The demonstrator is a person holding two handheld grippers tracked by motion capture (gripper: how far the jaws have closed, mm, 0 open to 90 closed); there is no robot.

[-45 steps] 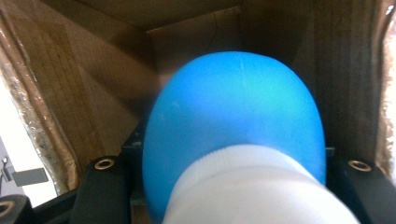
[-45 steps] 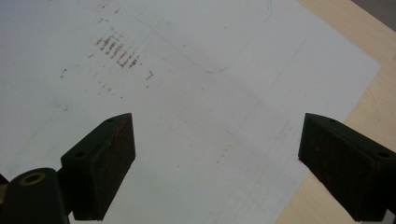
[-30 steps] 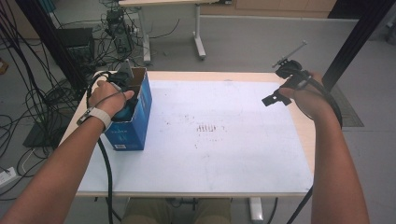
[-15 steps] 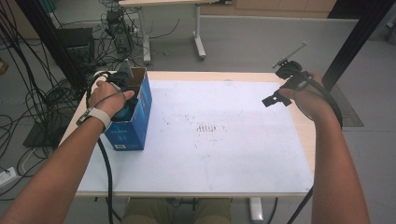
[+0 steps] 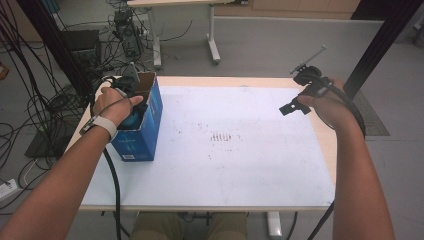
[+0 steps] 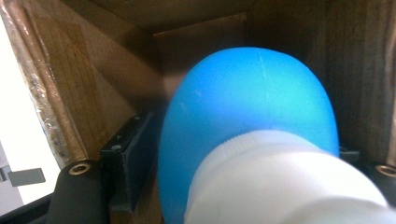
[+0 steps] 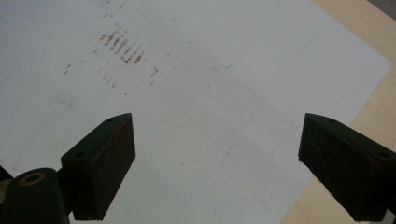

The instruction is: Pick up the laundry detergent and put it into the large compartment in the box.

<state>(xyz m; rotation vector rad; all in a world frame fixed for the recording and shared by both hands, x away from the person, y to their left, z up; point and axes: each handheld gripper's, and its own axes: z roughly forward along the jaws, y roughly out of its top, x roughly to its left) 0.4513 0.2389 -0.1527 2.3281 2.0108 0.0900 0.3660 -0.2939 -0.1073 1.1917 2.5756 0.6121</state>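
My left gripper reaches down into an open blue carton at the table's left edge. A blue bottle with a white cap lies between its jaws against the brown inner wall. The jaws have just been opening and now stand on either side of the bottle without pressing it. In the high view the person's hand covers most of this gripper. My right gripper hangs over the right side of the white sheet, open, with nothing between its pads.
The white sheet covers most of the wooden table and carries faint reddish marks near its middle. Cables and equipment lie on the floor to the left. Another table's legs stand behind.
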